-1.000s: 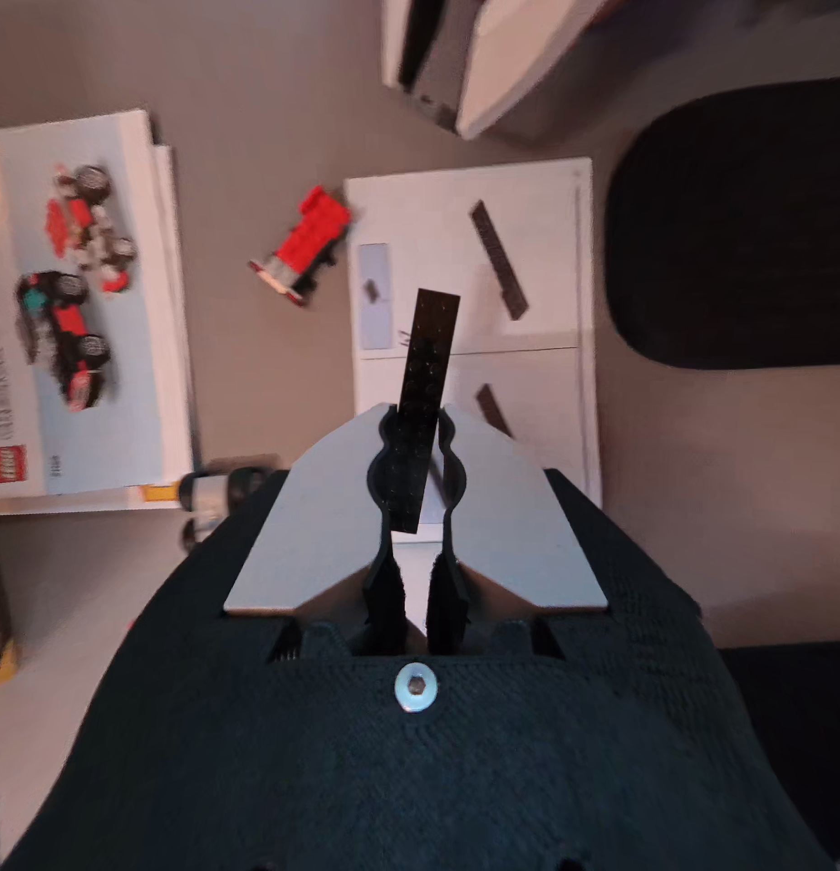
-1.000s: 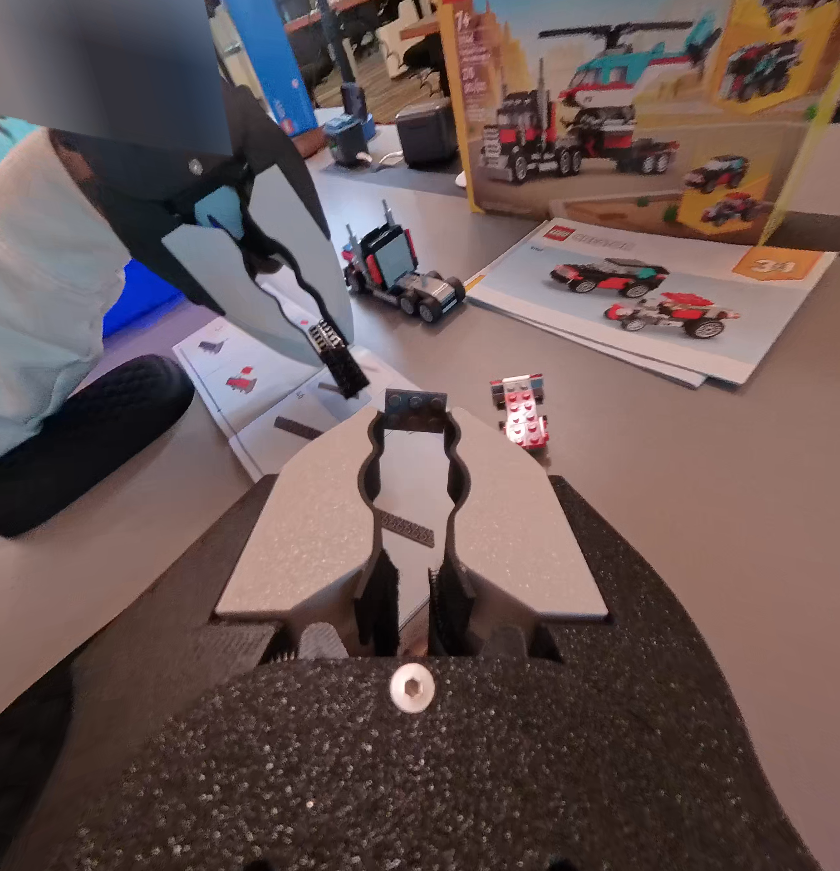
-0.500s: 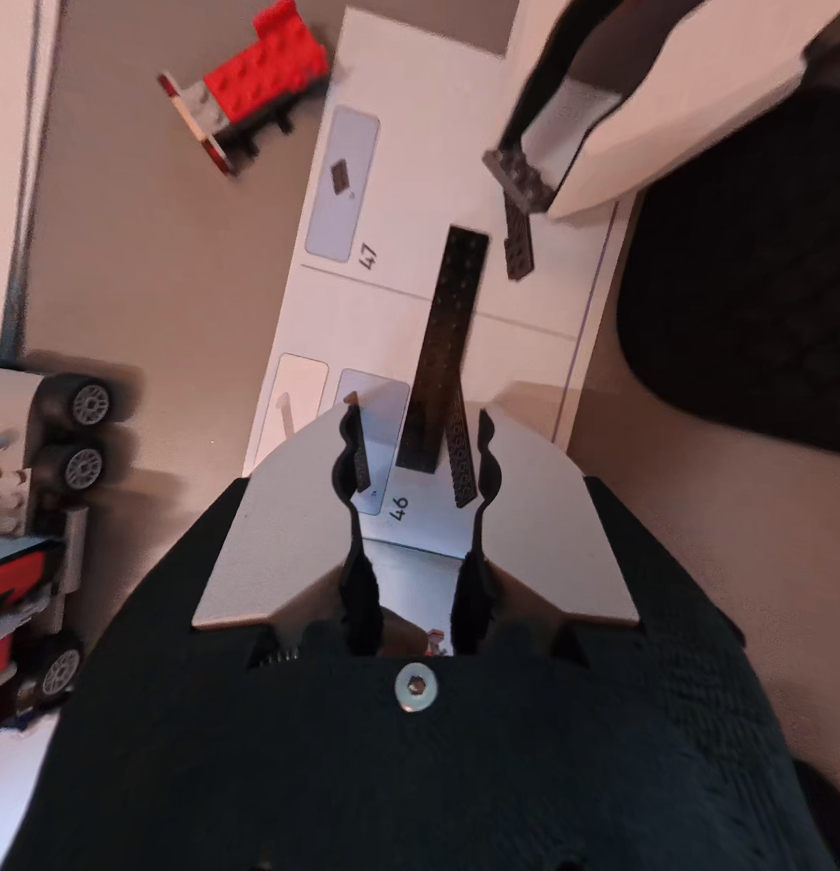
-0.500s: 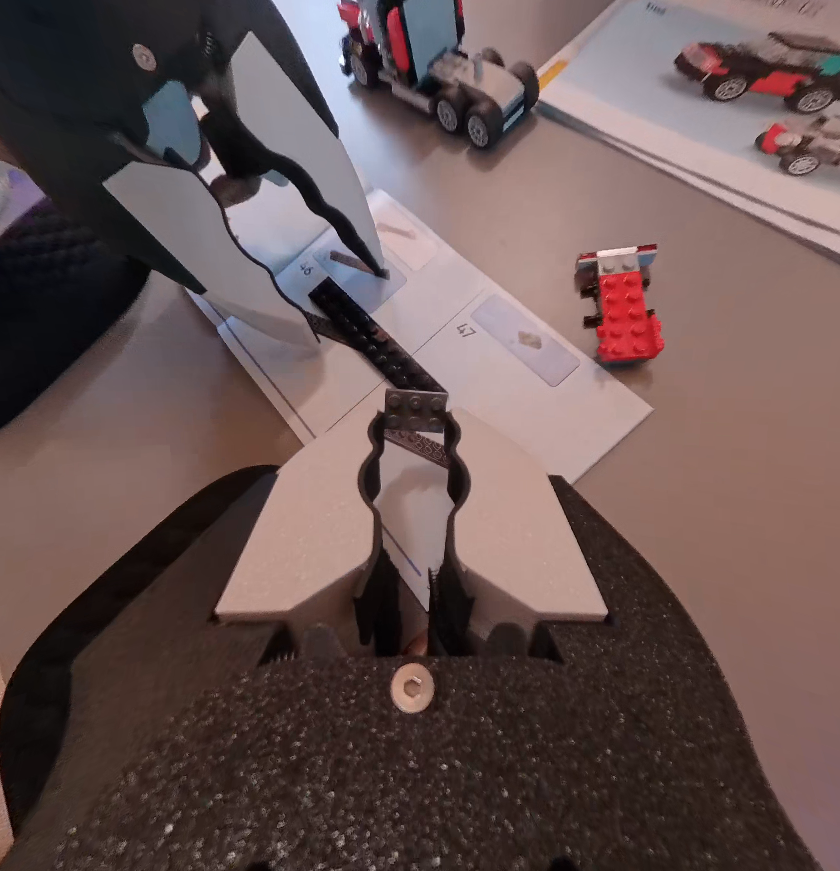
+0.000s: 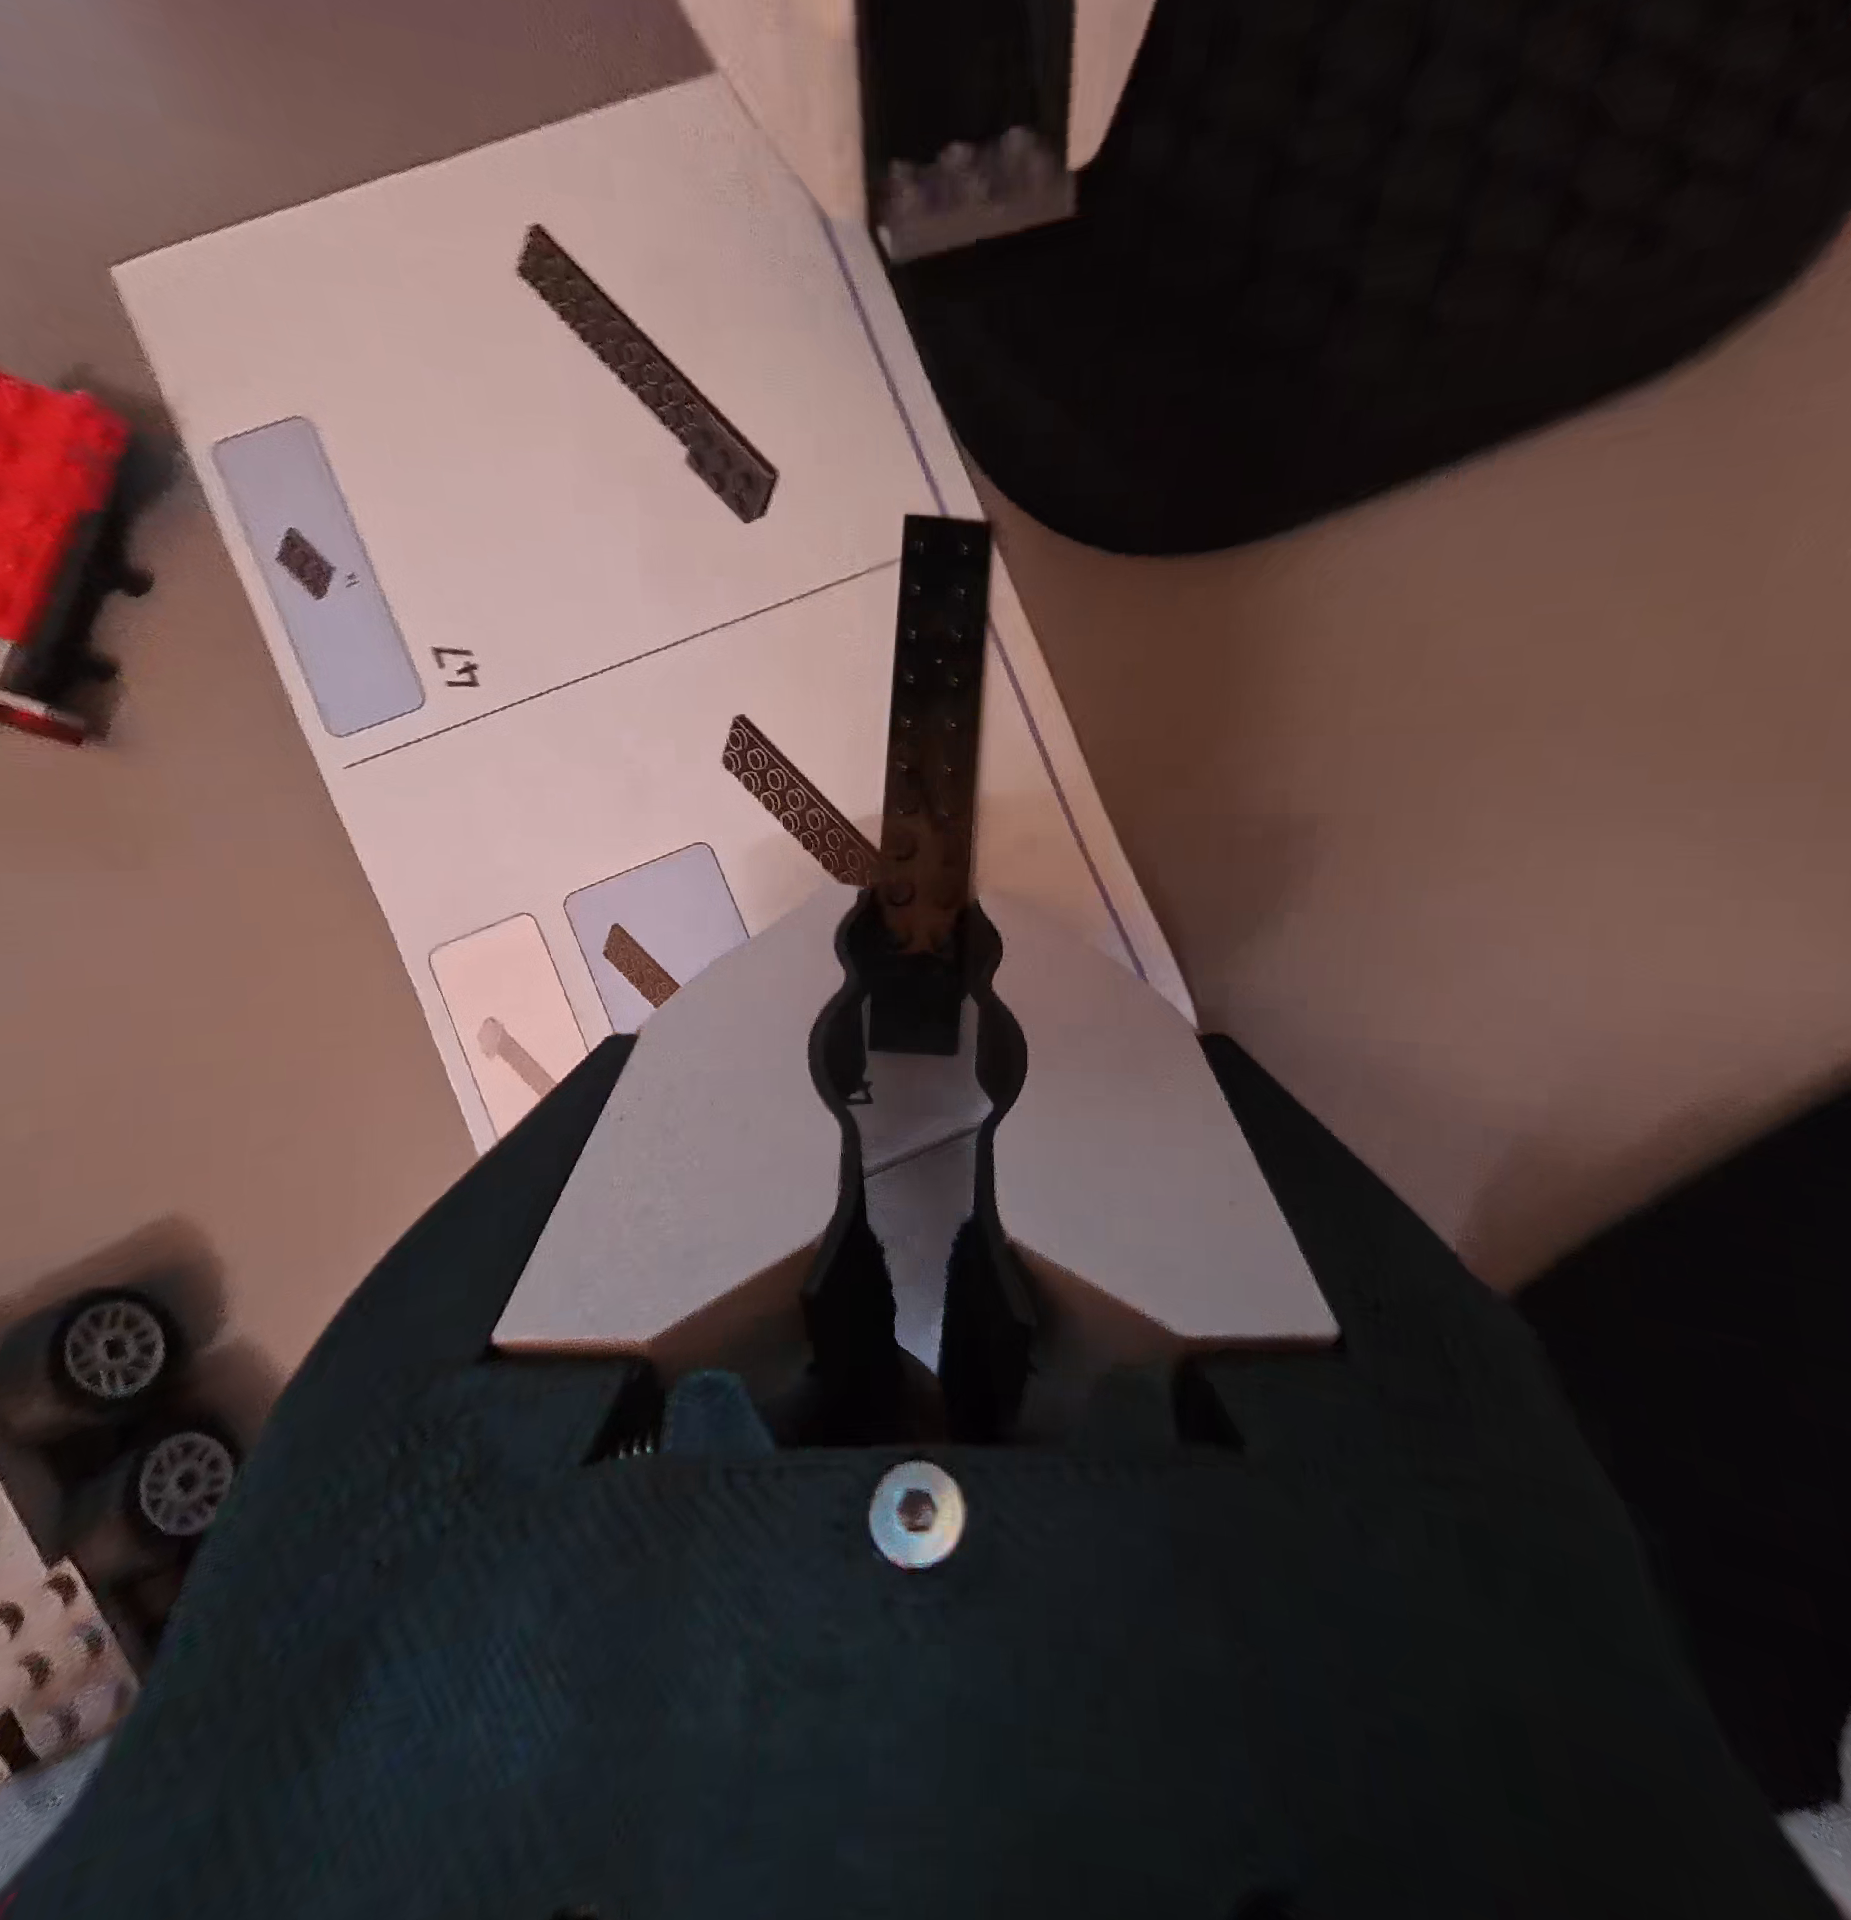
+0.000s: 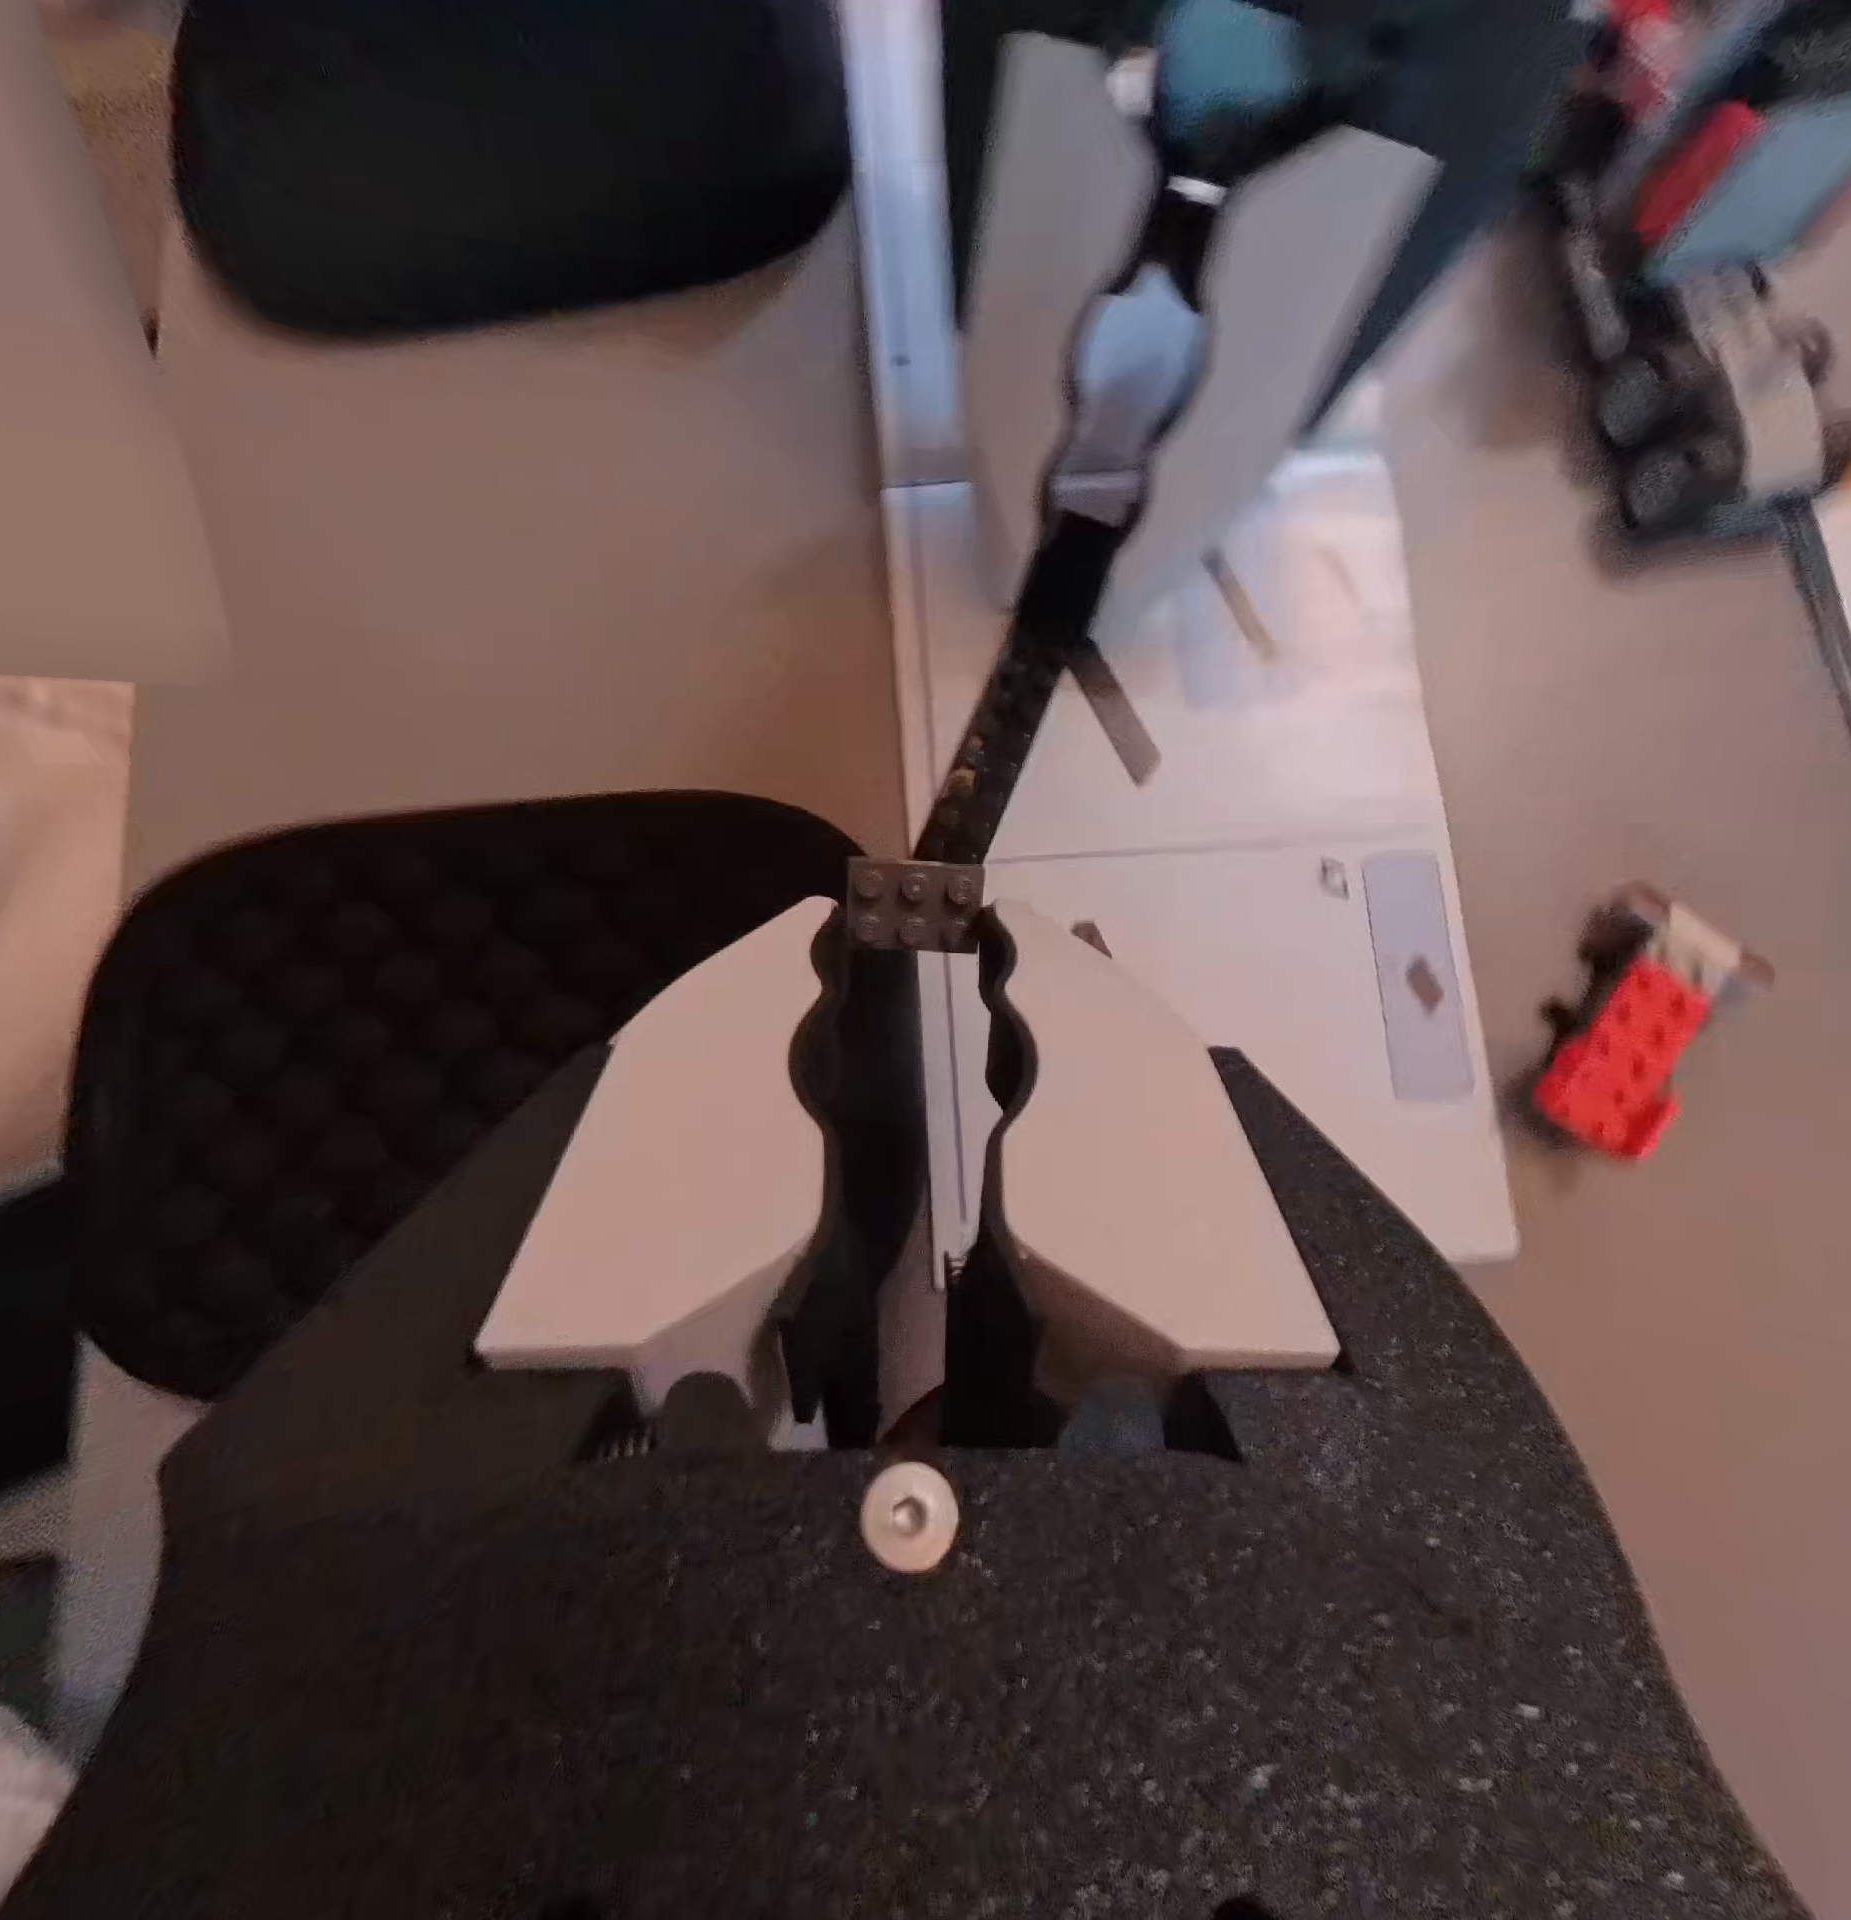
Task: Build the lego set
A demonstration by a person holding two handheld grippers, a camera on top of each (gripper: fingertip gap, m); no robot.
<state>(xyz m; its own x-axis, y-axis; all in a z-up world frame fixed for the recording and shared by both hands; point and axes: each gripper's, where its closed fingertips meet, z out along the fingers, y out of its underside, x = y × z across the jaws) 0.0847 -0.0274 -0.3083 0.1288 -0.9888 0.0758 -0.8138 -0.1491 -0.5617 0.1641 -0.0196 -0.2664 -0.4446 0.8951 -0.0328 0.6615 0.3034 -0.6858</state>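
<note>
black long plate [image 5: 931, 727] pinched in the left gripper [image 5: 916, 925]; right gripper [image 6: 913, 920] clamps a small grey plate [image 6: 913, 904] over the instruction sheet [image 5: 547, 540].

I see warm, dim indoor light on the counter [image 5: 1420, 935]; both views smear with motion blur, worst at the fisheye-bent edges, the far truck [image 6: 1710, 312] unfocused.

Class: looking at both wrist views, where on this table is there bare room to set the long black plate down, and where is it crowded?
Bare table lies between the instruction sheet, the black pad and the left gripper. Another strip runs past the sheet, between the truck and the red model. Around those two models it is crowded.
</note>
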